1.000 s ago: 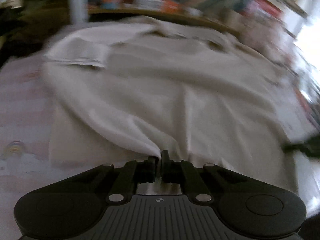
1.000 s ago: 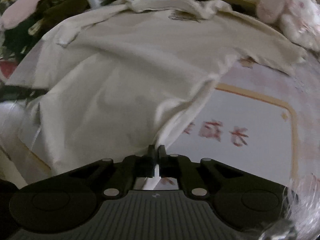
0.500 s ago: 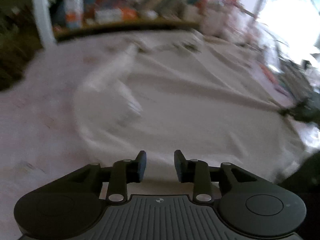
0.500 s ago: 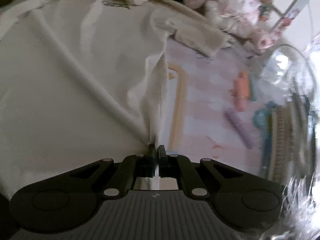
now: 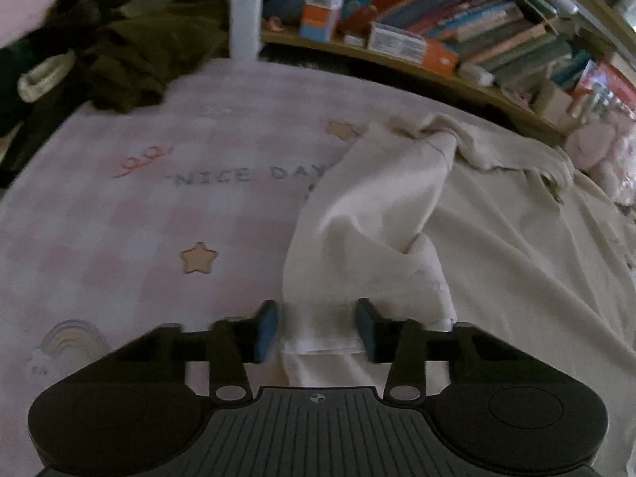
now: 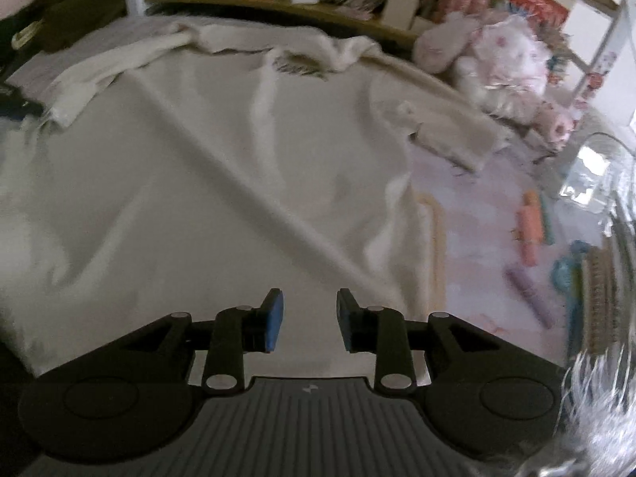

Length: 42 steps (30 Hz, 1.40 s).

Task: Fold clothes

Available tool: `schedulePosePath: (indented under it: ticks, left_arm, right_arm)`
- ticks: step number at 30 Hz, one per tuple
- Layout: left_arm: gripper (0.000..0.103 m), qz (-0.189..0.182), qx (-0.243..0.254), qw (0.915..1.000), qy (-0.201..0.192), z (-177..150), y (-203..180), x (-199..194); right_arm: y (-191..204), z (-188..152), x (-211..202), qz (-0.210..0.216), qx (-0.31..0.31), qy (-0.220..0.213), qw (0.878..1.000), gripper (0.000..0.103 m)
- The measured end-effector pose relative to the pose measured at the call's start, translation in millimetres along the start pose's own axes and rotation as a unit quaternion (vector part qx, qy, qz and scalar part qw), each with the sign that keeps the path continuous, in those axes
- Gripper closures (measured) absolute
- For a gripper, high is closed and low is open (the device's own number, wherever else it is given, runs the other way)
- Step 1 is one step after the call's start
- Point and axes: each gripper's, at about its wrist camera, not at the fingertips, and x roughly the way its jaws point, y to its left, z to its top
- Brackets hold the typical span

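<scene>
Cream shirt [image 6: 206, 183] spread flat on the pink mat [image 5: 131, 214], left gripper [image 5: 316, 328] gaping around the sleeve hem without pinching, right gripper [image 6: 306, 324] opening over bare cloth with nothing held — best to pinch the hem squarely before folding.

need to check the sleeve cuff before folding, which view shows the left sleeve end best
The left wrist view: the sleeve cuff lies between the open left gripper. The right wrist view shows the cream shirt, that sleeve only bunched far off.
</scene>
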Motion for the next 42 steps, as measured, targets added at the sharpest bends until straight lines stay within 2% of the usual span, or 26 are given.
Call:
schedulePosePath:
  ticks: [1,3,5,8,10,15,17,23,25,26,27,28,30,31,32,34,36,39,42]
  left_arm:
    - [0.099,-0.001,-0.004,1.0000,0.000,1,4,0]
    - [0.100,0.008,0.004,0.9997,-0.024,12,12,-11]
    - [0.100,0.042,0.018,0.9974,-0.056,27,21,-21]
    - [0.100,0.089,0.034,0.9921,-0.082,62,39,-23]
    - [0.100,0.122,0.046,0.9876,-0.088,84,50,-16]
    - [0.100,0.176,0.035,0.9801,-0.086,122,71,18]
    - [0.100,0.190,0.038,0.9758,-0.100,137,71,27]
    - [0.100,0.217,0.030,0.9593,-0.179,179,60,23]
    - [0.099,0.224,0.024,0.9580,-0.177,187,60,26]
    - [0.093,0.228,0.020,0.9573,-0.176,191,60,28]
    - [0.088,0.237,0.020,0.9581,-0.160,193,61,33]
    - [0.085,0.252,0.023,0.9591,-0.126,193,64,43]
    - [0.081,0.289,0.030,0.9534,-0.082,184,68,54]
    - [0.080,0.298,0.031,0.9509,-0.077,177,69,54]
    - [0.075,0.288,0.028,0.9538,-0.082,166,68,49]
    - [0.070,0.245,0.026,0.9653,-0.088,139,62,35]
    - [0.061,0.197,0.032,0.9765,-0.082,107,52,22]
    - [0.051,0.127,0.045,0.9896,-0.050,50,31,7]
    - [0.048,0.083,0.052,0.9952,-0.005,-6,8,-5]
  right_arm:
    - [5,0,3,0.003,-0.005,0.008,1.000,0.075]
    - [10,-1,11,0.003,-0.017,0.024,1.000,0.075]
    - [12,-1,13,0.002,-0.017,0.028,0.999,0.074]
    - [13,1,13,0.002,-0.012,0.033,0.999,0.074]
    - [15,2,13,0.007,-0.006,0.036,0.999,0.074]
    - [12,6,16,0.027,0.013,0.043,0.999,0.074]
    - [14,9,17,0.036,0.016,0.044,0.998,0.073]
    - [20,20,23,0.049,0.017,0.042,0.998,0.069]
    - [21,23,25,0.053,0.016,0.042,0.998,0.067]
    - [21,24,26,0.055,0.017,0.041,0.997,0.067]
    - [18,25,28,0.058,0.017,0.041,0.997,0.065]
    - [16,26,29,0.060,0.017,0.041,0.997,0.063]
    - [12,28,32,0.066,0.018,0.043,0.997,0.060]
    - [12,29,32,0.068,0.019,0.043,0.997,0.059]
    - [11,29,32,0.070,0.020,0.042,0.996,0.059]
    - [7,30,30,0.069,0.026,0.037,0.997,0.059]
    - [3,32,29,0.068,0.032,0.030,0.997,0.059]
    - [-16,39,24,0.058,0.058,0.008,0.997,0.059]
    - [-36,50,24,0.046,0.079,-0.011,0.996,0.059]
